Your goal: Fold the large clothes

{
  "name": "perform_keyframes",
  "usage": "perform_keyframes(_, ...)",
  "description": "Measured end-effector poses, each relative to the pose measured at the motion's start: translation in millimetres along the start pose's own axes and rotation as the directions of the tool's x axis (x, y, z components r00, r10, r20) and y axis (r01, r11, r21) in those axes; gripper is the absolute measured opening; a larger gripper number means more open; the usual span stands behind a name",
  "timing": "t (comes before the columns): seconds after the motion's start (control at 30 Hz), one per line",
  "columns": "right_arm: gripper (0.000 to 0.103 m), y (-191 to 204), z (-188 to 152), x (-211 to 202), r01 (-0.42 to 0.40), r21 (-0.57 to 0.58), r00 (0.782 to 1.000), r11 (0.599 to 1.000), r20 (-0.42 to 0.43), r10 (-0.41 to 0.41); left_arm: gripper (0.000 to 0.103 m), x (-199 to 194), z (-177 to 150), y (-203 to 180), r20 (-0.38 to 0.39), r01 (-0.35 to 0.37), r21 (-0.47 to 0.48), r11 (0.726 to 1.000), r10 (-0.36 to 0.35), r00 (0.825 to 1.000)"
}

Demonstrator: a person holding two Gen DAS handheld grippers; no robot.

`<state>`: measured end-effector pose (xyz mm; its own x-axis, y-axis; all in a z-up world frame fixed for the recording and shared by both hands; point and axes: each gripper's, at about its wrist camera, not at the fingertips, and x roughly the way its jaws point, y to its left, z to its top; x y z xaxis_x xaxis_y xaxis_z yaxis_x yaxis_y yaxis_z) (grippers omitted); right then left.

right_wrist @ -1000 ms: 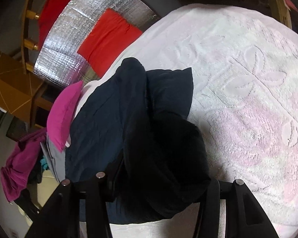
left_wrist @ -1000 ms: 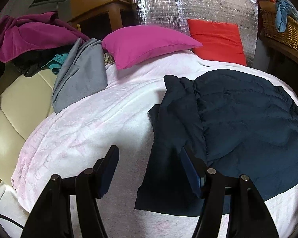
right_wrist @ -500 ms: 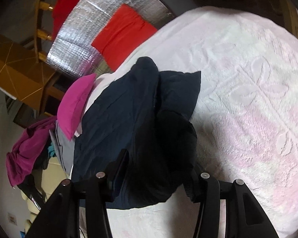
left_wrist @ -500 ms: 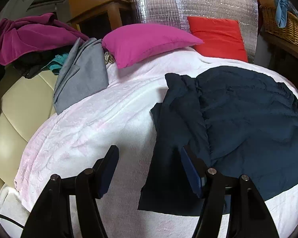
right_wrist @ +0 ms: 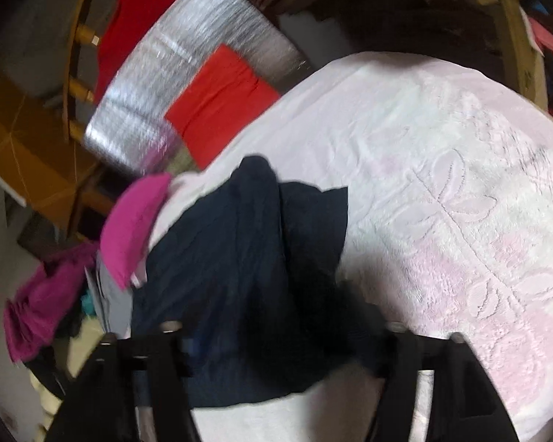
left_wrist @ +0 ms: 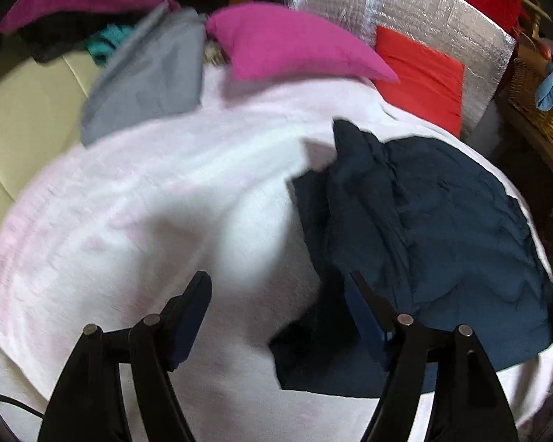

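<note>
Dark navy garment [left_wrist: 442,228] lying partly bunched on the pale pink bed cover [left_wrist: 136,221], at 3 o'clock in the left view. Left tool [left_wrist: 276,316] spread open, empty. Right tool [right_wrist: 280,335] spread wide over the cloth, apparently gripping nothing. Fabric likely soft, light, limp; best pinched at a hem corner [left_wrist: 287,361].

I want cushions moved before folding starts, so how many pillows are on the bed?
2: a magenta pillow at the head of the bed and a red pillow leaning against the silver foil panel. The clothes pile could hide more.
</note>
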<state>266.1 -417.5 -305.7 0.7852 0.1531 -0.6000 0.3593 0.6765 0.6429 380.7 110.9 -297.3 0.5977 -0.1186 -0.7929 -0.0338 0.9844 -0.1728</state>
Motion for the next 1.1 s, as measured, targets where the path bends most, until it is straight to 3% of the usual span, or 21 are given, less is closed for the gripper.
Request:
perform_keyframes(0.23,0.072,-2,0,30,0.059,0.011,0.998,0.998,-0.038,-0.059,0.075,23,-7,-8,-0.115,0.160,-0.054,0.986,-0.166,0.980)
perform_keyframes(0.37,0.073,-5,-4,57,0.078,0.014,0.994,0.997,-0.080,-0.077,0.075,29,-10,-10,-0.125,0.213,-0.084,0.973,-0.223,0.967)
perform_keyframes(0.4,0.072,-5,-6,61,0.083,-0.001,0.993,0.997,-0.085,-0.083,0.072,29,-11,-10,-0.124,0.228,-0.094,0.969,-0.239,0.963)
perform_keyframes(0.53,0.046,12,-14,59,0.104,-0.107,0.992,0.989,-0.057,-0.110,0.035,23,-11,-17,-0.081,0.264,-0.077,0.961,-0.270,0.959)
perform_keyframes(0.63,0.040,28,-16,46,0.090,-0.181,0.996,0.979,0.004,-0.091,0.028,13,-9,-23,-0.038,0.299,-0.056,0.953,-0.301,0.953)
perform_keyframes(0.7,0.040,31,-16,37,0.068,-0.193,0.998,0.979,0.031,-0.063,0.028,7,-9,-26,-0.015,0.331,-0.048,0.943,-0.332,0.943)
perform_keyframes(0.8,0.041,22,-19,51,0.147,-0.190,0.988,0.971,-0.025,-0.154,0.028,15,-10,-27,-0.039,0.262,-0.041,0.964,-0.264,0.964)
perform_keyframes(0.87,0.043,15,-21,57,0.171,-0.171,0.981,0.970,-0.063,-0.184,0.036,24,-8,-19,-0.076,0.218,-0.074,0.973,-0.224,0.972)
perform_keyframes(0.93,0.049,13,-17,53,0.154,-0.144,0.984,0.977,-0.063,-0.165,0.061,30,-8,-11,-0.109,0.190,-0.125,0.974,-0.204,0.973)
perform_keyframes(1.03,0.061,9,-14,44,0.134,-0.091,0.989,0.987,-0.059,-0.139,0.064,27,-10,-1,-0.104,0.183,-0.159,0.970,-0.201,0.974)
perform_keyframes(1.1,0.063,7,-11,35,0.135,-0.077,0.990,0.988,-0.028,-0.137,0.066,24,-11,-1,-0.100,0.165,-0.146,0.976,-0.180,0.979)
